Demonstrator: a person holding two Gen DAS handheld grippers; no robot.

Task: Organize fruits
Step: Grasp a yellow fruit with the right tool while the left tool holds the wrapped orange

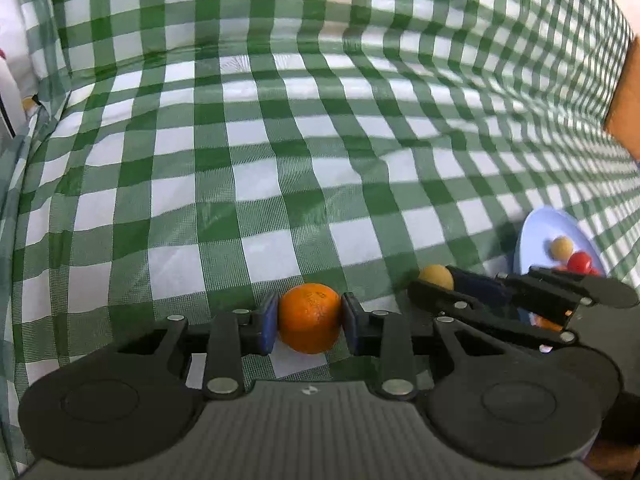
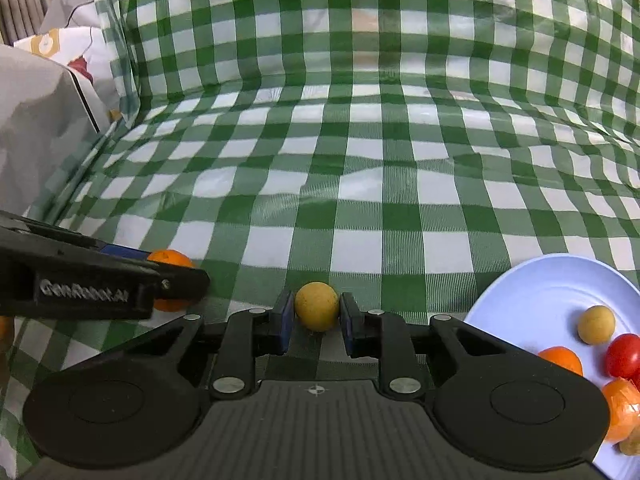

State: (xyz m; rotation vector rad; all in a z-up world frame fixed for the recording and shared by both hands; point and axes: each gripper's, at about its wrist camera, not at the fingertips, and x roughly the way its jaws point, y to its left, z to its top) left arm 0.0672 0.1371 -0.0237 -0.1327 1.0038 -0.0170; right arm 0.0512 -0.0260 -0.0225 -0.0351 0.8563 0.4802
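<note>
An orange [image 1: 310,318] rests on the green-checked tablecloth [image 1: 280,184] between the blue pads of my left gripper [image 1: 309,312], which is shut on it from both sides. To its right, my right gripper [image 2: 317,308] is shut on a small yellow round fruit [image 2: 317,306], also down on the cloth. The right wrist view shows the left gripper [image 2: 168,268] side-on with the orange [image 2: 172,259] behind its finger. A pale blue plate [image 2: 540,292] at the lower right holds a yellow fruit [image 2: 596,325], a red tomato [image 2: 624,356] and two orange fruits [image 2: 562,360].
The checked cloth rises up like a wall at the back. A grey box-like object [image 2: 40,128] and patterned fabric stand at the far left. A brown surface [image 1: 626,100] shows at the right edge. A sliver of another orange thing [image 2: 4,332] sits at the left border.
</note>
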